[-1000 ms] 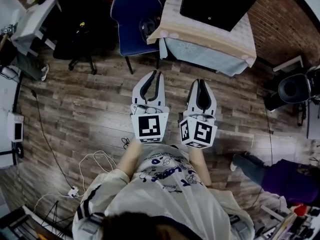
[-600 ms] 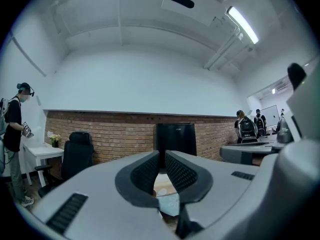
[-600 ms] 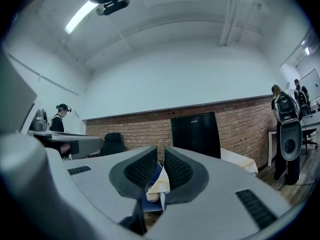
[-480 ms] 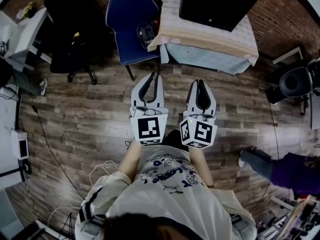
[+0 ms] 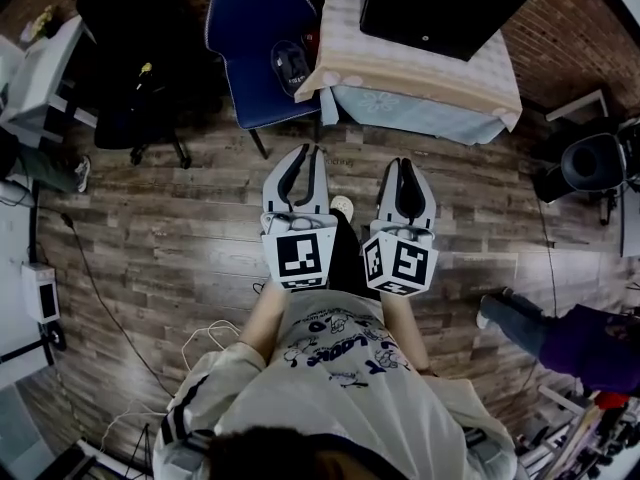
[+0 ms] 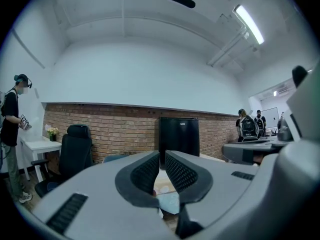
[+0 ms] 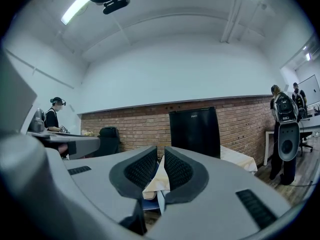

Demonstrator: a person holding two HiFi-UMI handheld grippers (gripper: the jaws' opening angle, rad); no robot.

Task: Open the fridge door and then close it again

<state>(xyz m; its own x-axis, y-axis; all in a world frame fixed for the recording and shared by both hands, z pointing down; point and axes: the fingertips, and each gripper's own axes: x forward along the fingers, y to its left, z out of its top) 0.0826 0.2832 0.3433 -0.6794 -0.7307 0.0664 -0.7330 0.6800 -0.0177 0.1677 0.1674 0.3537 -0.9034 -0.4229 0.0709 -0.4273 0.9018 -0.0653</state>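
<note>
Left tool (image 5: 308,152), right tool (image 5: 403,164) nearer fridge (image 5: 445,8); shoe (image 5: 342,206) now visible.

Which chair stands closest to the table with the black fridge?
The blue chair, right beside the table; the black chair at left and the black chair at right stand farther off.

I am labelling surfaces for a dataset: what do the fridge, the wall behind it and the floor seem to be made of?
Fridge: black, smooth, faintly glossy casing, probably painted metal or plastic.
Wall: red brick with visible mortar lines.
Floor: wood-look planks with grain, perhaps laminate.
</note>
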